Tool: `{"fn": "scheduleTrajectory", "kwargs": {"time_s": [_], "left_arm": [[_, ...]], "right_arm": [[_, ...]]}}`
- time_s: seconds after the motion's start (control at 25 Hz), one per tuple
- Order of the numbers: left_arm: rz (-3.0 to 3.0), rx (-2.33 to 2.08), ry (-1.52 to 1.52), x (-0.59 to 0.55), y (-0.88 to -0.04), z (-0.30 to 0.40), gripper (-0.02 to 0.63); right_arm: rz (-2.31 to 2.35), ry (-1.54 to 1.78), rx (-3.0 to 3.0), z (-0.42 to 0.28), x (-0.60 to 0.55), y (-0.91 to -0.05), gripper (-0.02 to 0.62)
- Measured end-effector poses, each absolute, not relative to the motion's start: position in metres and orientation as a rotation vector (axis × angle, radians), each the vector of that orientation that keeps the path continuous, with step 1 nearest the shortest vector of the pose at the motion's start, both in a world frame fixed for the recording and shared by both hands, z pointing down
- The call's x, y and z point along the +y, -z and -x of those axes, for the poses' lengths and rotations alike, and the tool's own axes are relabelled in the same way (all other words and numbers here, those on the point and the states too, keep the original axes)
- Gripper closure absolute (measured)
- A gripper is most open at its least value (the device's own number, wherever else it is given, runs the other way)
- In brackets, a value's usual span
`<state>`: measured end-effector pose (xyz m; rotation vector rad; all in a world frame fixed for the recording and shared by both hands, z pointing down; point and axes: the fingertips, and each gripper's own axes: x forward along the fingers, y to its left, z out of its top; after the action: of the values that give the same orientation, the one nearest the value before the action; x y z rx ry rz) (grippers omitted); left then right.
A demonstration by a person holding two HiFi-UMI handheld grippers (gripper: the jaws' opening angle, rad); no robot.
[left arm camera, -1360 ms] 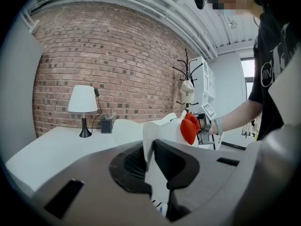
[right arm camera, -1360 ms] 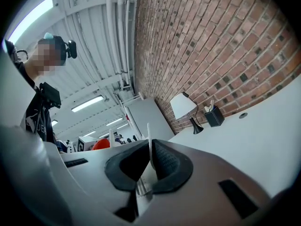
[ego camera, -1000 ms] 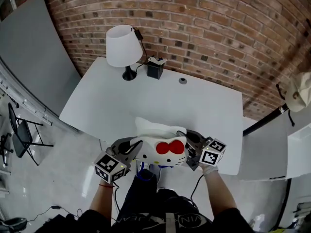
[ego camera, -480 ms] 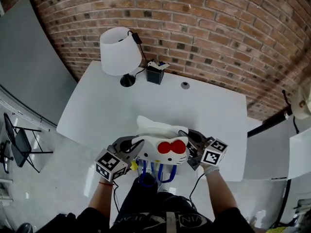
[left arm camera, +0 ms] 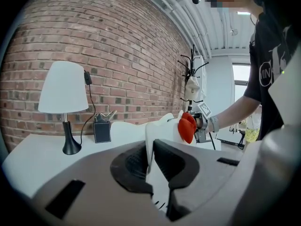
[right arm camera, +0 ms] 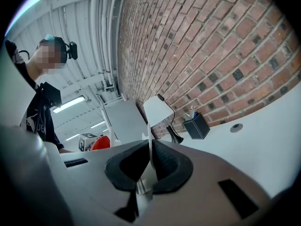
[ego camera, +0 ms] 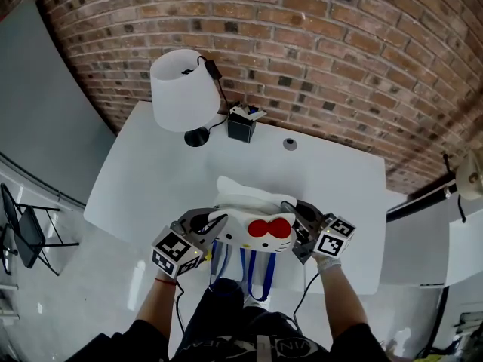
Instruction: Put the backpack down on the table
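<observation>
Brick wall [ego camera: 339, 44] backs the white bench [ego camera: 151, 179], a lamp [ego camera: 181, 89] at its far left. White backpack [ego camera: 249, 217] with a red bow sits over the bench's near edge, blue straps [ego camera: 256, 270] dangling, left gripper [ego camera: 213, 226] and right gripper [ego camera: 296, 222] each clamped on one side of it

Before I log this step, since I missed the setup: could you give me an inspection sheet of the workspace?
Surface: white table, plain top.
Job's things: white backpack with red bow, over the table's near edge; blue straps hang below.
Clutter: lamp, black pen holder, round grommet, all toward the far edge.
Grippers: left gripper and right gripper each shut on the backpack.
Cables: lamp cord runs down from the shade.
Surroundings: brick wall; folding chair at left.
</observation>
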<state>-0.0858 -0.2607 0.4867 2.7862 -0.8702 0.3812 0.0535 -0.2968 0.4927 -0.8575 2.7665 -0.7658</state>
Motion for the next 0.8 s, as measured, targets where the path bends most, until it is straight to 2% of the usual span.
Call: {"fn": "scheduleTrajectory", "kwargs": {"time_s": [0.8], "left_arm": [[-2.814, -0.909, -0.376, -0.334, -0.500, 0.083, 0.580]], "right_arm": [[0.931, 0.582, 2.828, -0.058, -0.368, -0.500, 0.585]]}}
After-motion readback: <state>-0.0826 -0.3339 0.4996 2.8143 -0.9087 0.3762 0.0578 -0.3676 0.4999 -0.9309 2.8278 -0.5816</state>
